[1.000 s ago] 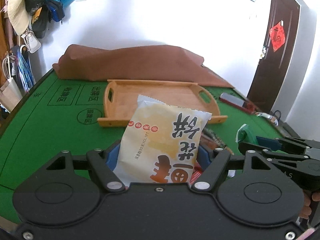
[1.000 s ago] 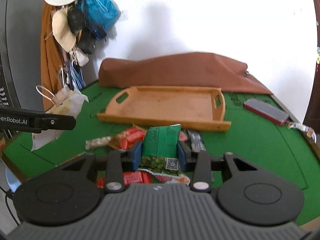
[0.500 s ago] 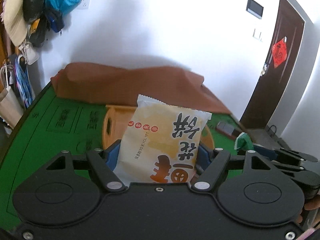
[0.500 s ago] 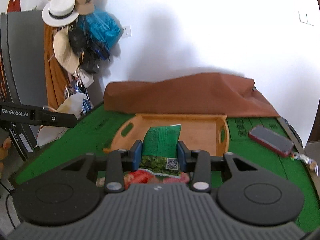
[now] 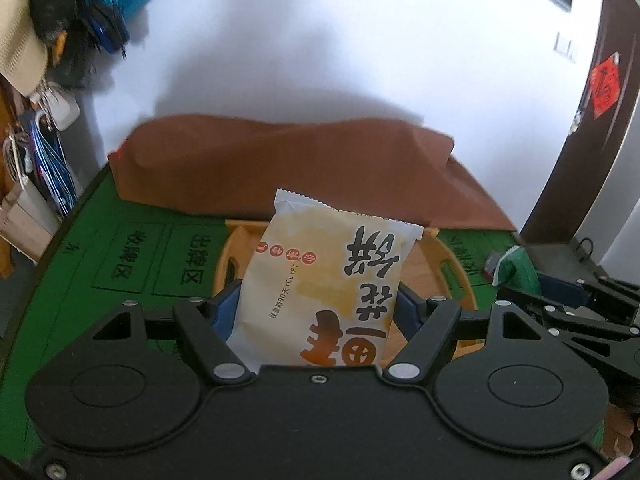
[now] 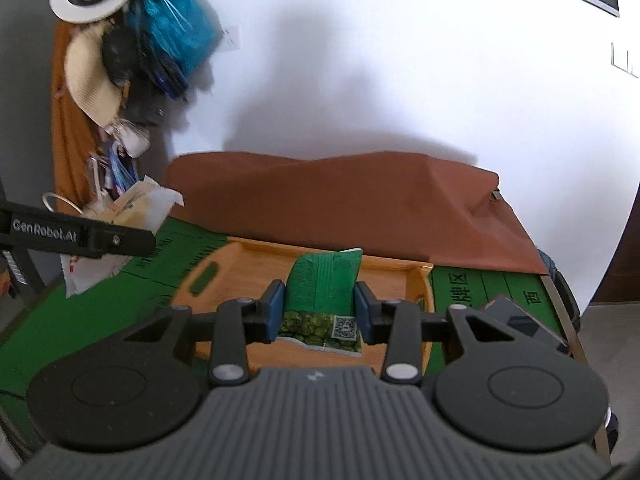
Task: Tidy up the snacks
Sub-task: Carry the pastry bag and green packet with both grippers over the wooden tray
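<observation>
The left gripper [image 5: 316,308] clamps a cream pastry packet [image 5: 326,280]; the right gripper [image 6: 319,312] pinches a green pea packet [image 6: 324,284]. Both hang above the wooden tray [image 6: 400,276]; lower them inside its rim before releasing.

Wooden tray [image 6: 400,276] is lying open-topped on the green table [image 5: 80,280], its floor showing bare wood, raised rim and end handles bounding it. Brown cloth heap [image 6: 340,200] is sitting just behind the tray against the wall, blocking passage further back. Dark phone [image 6: 520,324] is lying on the felt right of the tray. Hats and bags [image 6: 120,60] are hanging off the table's far-left corner, crowding that side
</observation>
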